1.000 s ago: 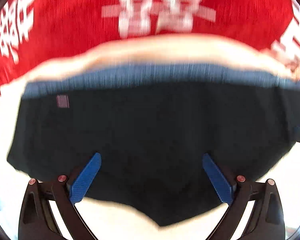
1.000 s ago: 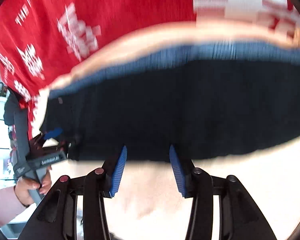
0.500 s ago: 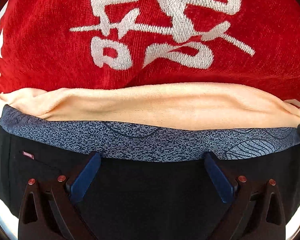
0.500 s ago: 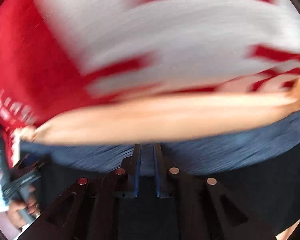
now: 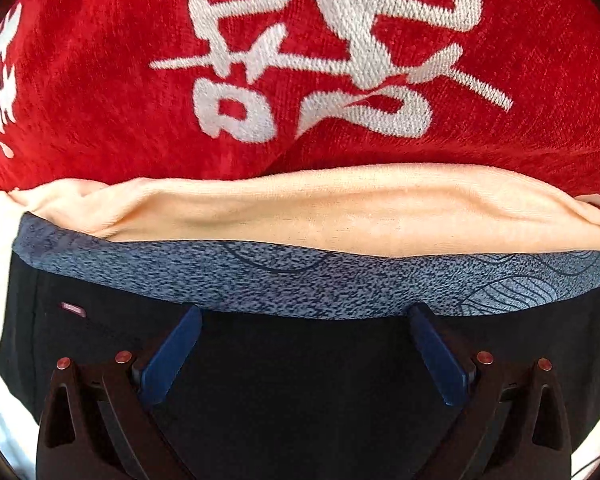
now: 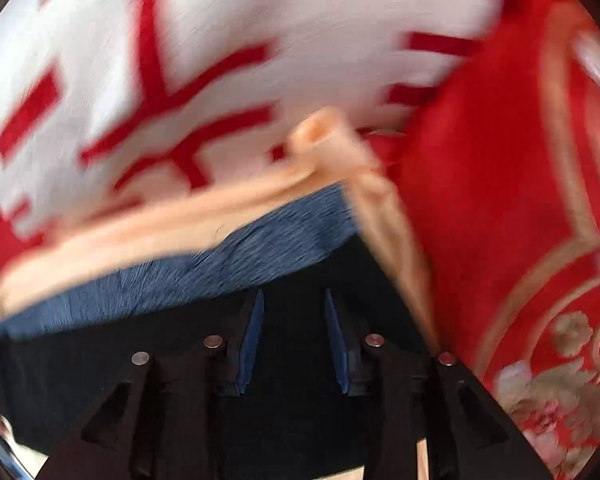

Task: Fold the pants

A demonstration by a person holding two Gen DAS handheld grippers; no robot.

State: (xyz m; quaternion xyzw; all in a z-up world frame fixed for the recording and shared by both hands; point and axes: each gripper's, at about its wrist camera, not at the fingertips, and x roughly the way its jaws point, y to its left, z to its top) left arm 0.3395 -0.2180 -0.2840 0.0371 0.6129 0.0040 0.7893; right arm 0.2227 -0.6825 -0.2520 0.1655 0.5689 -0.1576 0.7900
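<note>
Both grippers point down at the pants (image 5: 300, 380), which lie right under the fingertips, the blue-grey waistband (image 5: 320, 284) running crosswise just past them. Left gripper (image 5: 304, 316) is spread wide, nothing pinched, looks closest to that band. Right gripper (image 6: 294, 300) sits near the pants' corner, jaws narrow but opening, black cloth behind the gap, no grip that shows.

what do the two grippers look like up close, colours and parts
Both look the same build. The left gripper has a black frame with triangular cut-outs, small round copper-coloured rivets, and two flat blue pads on its fingers. The right gripper shows the same black frame with cut-outs, silvery and reddish round rivets, and narrow blue pads, blurred here. No cables, markings or sleeves are visible.
</note>
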